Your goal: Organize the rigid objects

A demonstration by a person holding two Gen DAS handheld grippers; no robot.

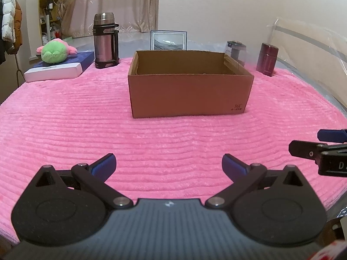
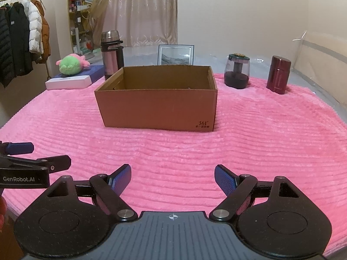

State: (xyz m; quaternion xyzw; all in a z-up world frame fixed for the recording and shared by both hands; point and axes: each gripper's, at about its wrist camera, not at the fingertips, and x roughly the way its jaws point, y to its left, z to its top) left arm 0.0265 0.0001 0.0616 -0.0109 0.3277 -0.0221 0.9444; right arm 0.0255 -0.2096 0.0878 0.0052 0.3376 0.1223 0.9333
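Note:
An open brown cardboard box (image 1: 190, 91) (image 2: 158, 106) stands mid-table on the pink ribbed cloth; what I see of its inside is bare. Behind it stand a steel thermos with black handle (image 1: 105, 41) (image 2: 111, 54), a picture frame (image 1: 168, 40) (image 2: 175, 54), a clear jar with a dark lid (image 1: 236, 51) (image 2: 237, 71) and a maroon flask (image 1: 267, 59) (image 2: 279, 74). My left gripper (image 1: 168, 165) is open and empty, near the table's front. My right gripper (image 2: 172, 177) is open and empty beside it. Each shows at the other view's edge.
A white and blue flat box (image 1: 58, 70) (image 2: 71, 82) lies at the back left with a green and pink plush toy (image 1: 55, 52) (image 2: 70, 65) on it. A clear plastic sheet (image 1: 308, 43) rises at the right. A coat rack (image 2: 21, 34) stands left of the table.

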